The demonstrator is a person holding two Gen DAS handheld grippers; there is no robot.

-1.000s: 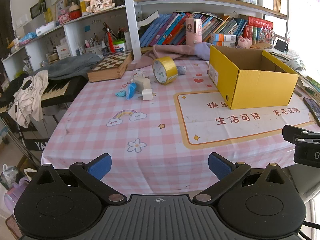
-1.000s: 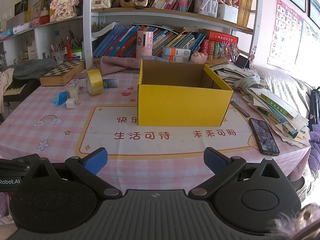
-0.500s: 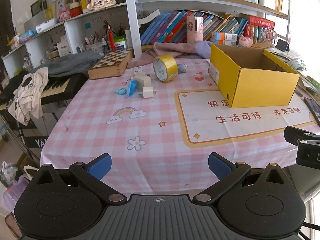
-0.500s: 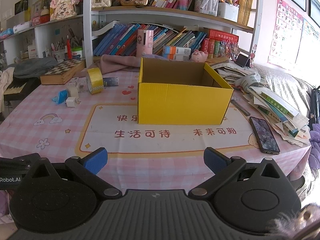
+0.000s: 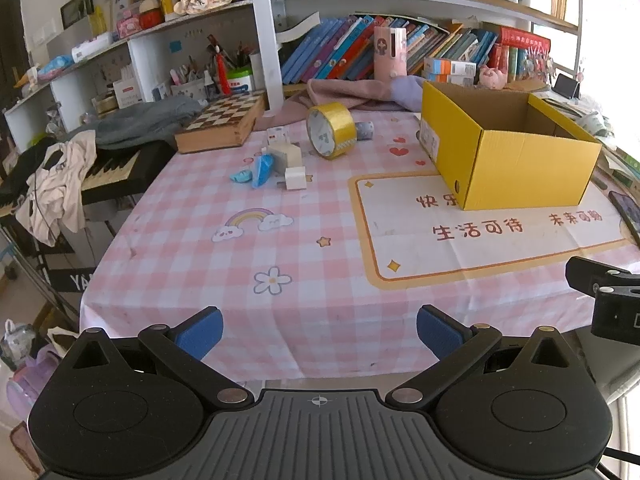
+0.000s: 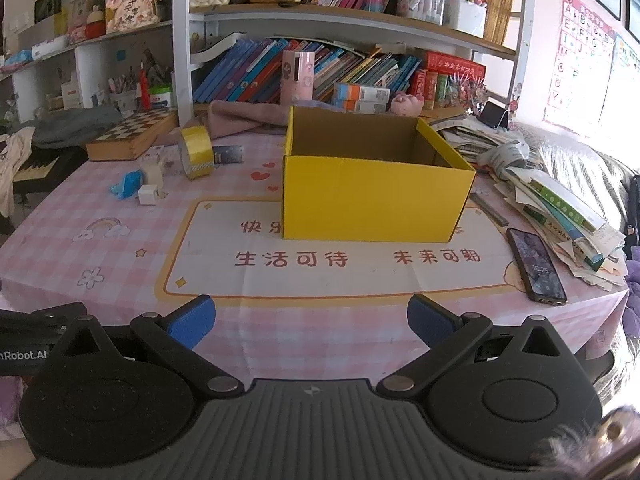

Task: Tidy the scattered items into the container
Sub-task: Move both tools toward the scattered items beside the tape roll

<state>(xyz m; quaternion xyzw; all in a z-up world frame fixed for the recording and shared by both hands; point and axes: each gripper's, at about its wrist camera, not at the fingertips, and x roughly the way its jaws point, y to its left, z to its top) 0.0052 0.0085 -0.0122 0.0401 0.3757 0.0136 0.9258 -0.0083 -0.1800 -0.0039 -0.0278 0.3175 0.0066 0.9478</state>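
We show the start of the tidying task, taking the open yellow cardboard box (image 6: 376,196) as our landmark; it stands on the pink checked tablecloth (image 5: 224,256), and the part of its interior we can see holds nothing, so we judge that no item has yet been stowed. To the left of the box, well apart from it, lie the scattered items: a gold roll of packing tape (image 5: 331,130) standing on edge, nearest the box; a small dark patterned roll (image 5: 365,130) just behind the tape; a cream block-shaped object (image 5: 285,155), a white cube-shaped plug (image 5: 295,178) and two blue plastic pieces (image 5: 258,170) clustered farther left. To the right of the box a black smartphone (image 6: 536,266) lies near a heap of papers; we cannot tell whether it belongs to the task. The left gripper (image 5: 319,334) and the right gripper (image 6: 310,321) both hover at the near table edge, well short of the box, each with its blue-padded fingers spread wide and nothing between them. Against the views half a second and one second earlier, we find only a slight shift of the left view towards the table; the items and box have not moved. We infer that the approach has barely begun; the left gripper looks best placed for the cluster.
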